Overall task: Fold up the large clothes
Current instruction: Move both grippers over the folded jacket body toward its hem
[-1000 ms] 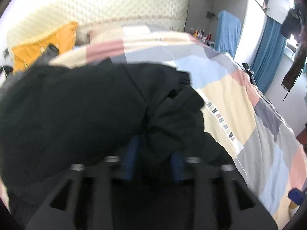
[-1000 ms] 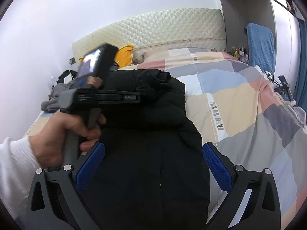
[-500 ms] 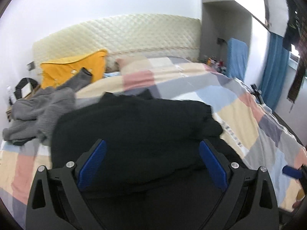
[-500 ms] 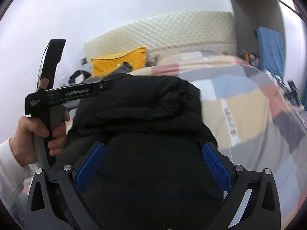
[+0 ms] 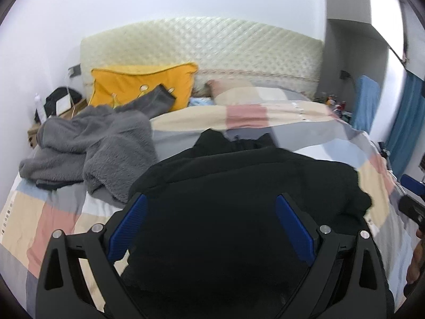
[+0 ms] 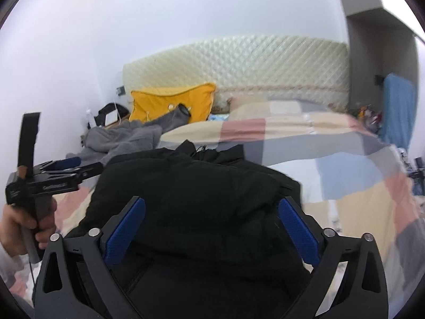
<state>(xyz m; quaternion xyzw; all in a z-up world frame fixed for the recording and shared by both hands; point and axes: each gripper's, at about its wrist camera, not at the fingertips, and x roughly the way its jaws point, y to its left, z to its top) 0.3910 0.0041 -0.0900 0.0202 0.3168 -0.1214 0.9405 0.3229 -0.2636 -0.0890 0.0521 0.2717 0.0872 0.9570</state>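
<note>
Both tools now off black jacket (image 5: 239, 180), jaws wide (near hem hidden).

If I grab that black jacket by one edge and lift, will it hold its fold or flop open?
The black jacket will probably flop: it lies in soft, rounded layers on the quilt, nothing stiff showing. It looks puffy, so likely bulky yet light for its size. Both grippers are open above it; one edge alone would likely let the layers slide apart.

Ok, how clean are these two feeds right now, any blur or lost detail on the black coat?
Left wrist view: the black coat is nearly featureless dark, folds barely readable; the bedspread smears toward the right. Right wrist view: the coat's seams show slightly better, the bedspread's right side is motion-blurred, and fisheye bends the headboard.
</note>
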